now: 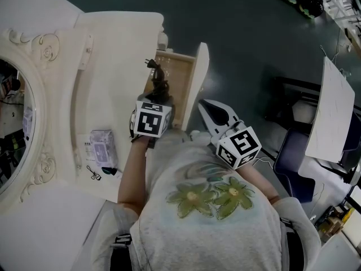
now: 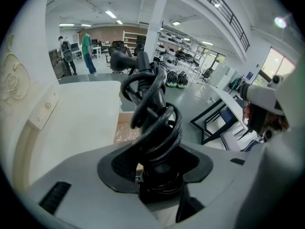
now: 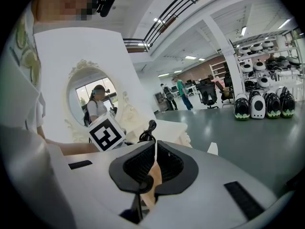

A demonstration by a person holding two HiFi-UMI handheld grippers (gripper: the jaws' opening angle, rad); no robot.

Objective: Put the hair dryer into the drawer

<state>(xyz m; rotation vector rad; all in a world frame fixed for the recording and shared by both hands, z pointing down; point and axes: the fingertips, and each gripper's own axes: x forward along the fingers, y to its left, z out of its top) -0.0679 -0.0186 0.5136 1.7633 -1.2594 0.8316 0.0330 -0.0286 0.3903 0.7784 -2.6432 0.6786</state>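
Hair dryer (image 2: 152, 113), cord coiled round it, is pinched in the left gripper (image 2: 159, 165) over the open drawer (image 1: 178, 89), whose wooden bottom shows. The right gripper (image 3: 153, 170) is clamped on that drawer's white front panel (image 1: 201, 75).

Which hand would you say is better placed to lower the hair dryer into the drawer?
Left. The left gripper holds the hair dryer over the open drawer; the right gripper is shut on the drawer front.

Two in all: the left hand-held gripper (image 1: 160, 101) and the right hand-held gripper (image 1: 210, 113). One hair dryer (image 1: 159, 86), one drawer (image 1: 179, 72), one mirror (image 1: 16, 123), one wipes packet (image 1: 103, 148) on the surface (image 1: 113, 66).
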